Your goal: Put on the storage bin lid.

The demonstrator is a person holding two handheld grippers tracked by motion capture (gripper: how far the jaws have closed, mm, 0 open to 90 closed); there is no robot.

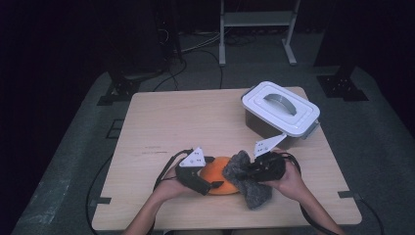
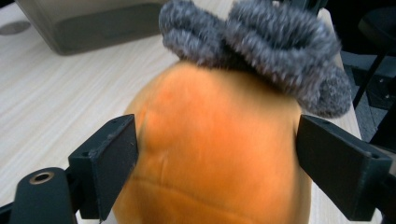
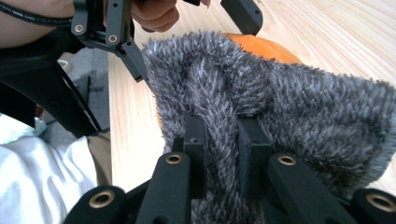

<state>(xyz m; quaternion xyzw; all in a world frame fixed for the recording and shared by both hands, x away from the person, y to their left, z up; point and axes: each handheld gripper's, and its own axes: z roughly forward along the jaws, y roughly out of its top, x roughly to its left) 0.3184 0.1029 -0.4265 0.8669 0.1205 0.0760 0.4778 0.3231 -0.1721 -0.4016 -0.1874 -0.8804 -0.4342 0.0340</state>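
Observation:
An orange plush toy (image 1: 219, 175) lies near the table's front edge, with a grey fuzzy piece (image 1: 254, 192) lying over its right end. My left gripper (image 1: 214, 172) has its jaws wide apart and pressed against both sides of the orange body (image 2: 215, 140), with the grey fur (image 2: 261, 42) beyond it. My right gripper (image 1: 252, 171) comes in from the right, shut on a fold of the grey fur (image 3: 303, 107). In the right gripper view its jaws (image 3: 217, 126) pinch that fold, and the orange toy (image 3: 266, 46) and the left gripper (image 3: 189, 37) show behind.
A grey box with a white handled lid (image 1: 280, 105) stands at the table's back right, and its wall (image 2: 93, 23) shows in the left gripper view. The wooden table (image 1: 171, 122) is bare to the left and back. Cables trail from both grippers off the front edge.

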